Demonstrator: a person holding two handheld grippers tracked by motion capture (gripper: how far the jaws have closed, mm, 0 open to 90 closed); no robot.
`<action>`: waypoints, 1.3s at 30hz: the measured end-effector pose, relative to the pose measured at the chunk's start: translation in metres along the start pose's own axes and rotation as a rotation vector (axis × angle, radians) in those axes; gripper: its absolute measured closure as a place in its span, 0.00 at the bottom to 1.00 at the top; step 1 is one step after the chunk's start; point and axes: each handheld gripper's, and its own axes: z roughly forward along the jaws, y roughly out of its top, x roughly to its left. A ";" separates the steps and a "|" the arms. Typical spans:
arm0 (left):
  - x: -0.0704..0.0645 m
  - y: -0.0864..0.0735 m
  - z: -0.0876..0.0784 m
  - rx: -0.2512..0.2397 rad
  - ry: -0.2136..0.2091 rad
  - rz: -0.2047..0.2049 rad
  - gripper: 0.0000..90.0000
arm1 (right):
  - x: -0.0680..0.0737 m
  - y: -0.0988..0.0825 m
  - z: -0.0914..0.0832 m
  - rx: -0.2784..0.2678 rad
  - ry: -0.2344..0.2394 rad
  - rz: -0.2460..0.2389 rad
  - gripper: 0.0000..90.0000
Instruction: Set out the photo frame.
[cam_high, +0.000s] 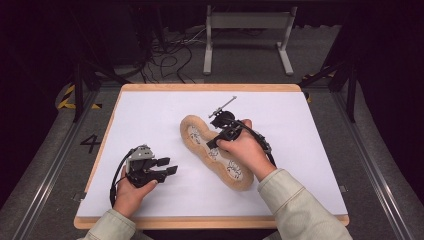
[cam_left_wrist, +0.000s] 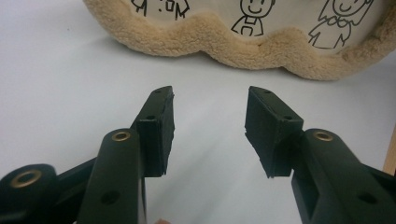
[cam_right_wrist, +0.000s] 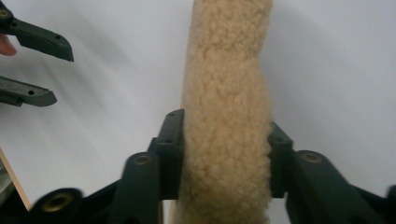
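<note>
Your right claw pinches the fleecy pencil case at mid-worktop; keep that squeeze firm. Your left claw gapes wide just beside it, so bring it square onto the near rim.

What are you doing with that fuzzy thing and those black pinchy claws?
A person sits at a white table with a claw in each hand. The right claw is squeezing the fluffy tan edge of a long plush cushion that has little cartoon people drawn on it. The left claw is open and holds nothing; it rests on the table beside the cushion, pointing at it.
</note>
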 end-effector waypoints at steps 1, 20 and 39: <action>0.000 0.000 0.000 0.002 -0.002 0.003 0.59 | 0.000 0.000 0.000 0.003 0.001 0.015 0.72; 0.003 0.002 0.000 -0.011 -0.008 -0.006 0.61 | 0.003 -0.001 -0.015 -0.002 0.012 0.016 0.75; 0.022 -0.002 -0.014 -0.051 0.022 -0.071 0.61 | 0.011 -0.001 -0.061 0.028 0.069 -0.408 0.75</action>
